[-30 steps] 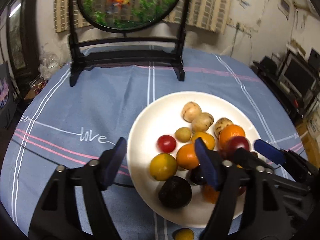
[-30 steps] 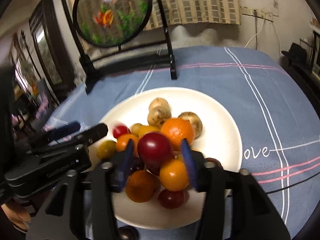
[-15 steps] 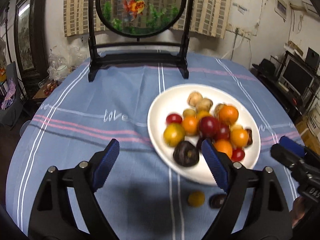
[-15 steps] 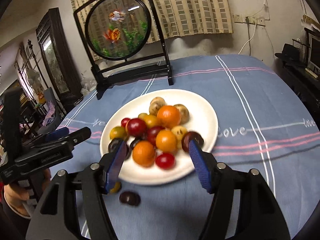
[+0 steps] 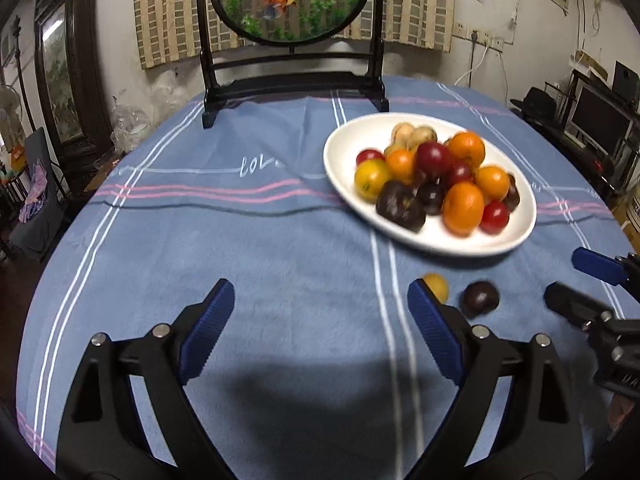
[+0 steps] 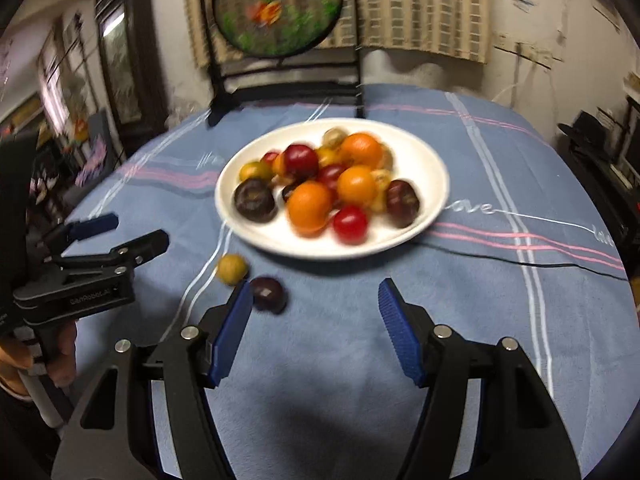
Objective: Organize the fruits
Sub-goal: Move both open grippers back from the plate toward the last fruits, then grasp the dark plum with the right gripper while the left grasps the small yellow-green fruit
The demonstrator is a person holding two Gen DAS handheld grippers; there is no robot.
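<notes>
A white plate (image 5: 344, 160) (image 6: 428, 160) on the blue cloth carries several fruits: oranges, red and dark plums, yellow ones, brown ones. Two fruits lie loose on the cloth in front of it: a small yellow fruit (image 5: 437, 285) (image 6: 232, 269) and a dark plum (image 5: 480, 298) (image 6: 269, 293). My left gripper (image 5: 320, 312) hangs over bare cloth, its jaws opening, nothing between them; the yellow fruit sits just behind its right finger. My right gripper (image 6: 316, 304) stands open and empty, the dark plum beside its left finger. Each gripper also shows at the edge of the other's view.
A round painted screen on a black stand (image 5: 292, 80) (image 6: 280, 76) stands at the table's far side. A thin black cable (image 6: 520, 262) runs across the cloth right of the plate. Furniture and a monitor (image 5: 600, 120) crowd the room's right side. A hand (image 6: 60, 356) holds the left gripper.
Both grippers have drawn back from over the plate toward the table's near edge. The left jaws have spread wider. The two loose fruits have come into view.
</notes>
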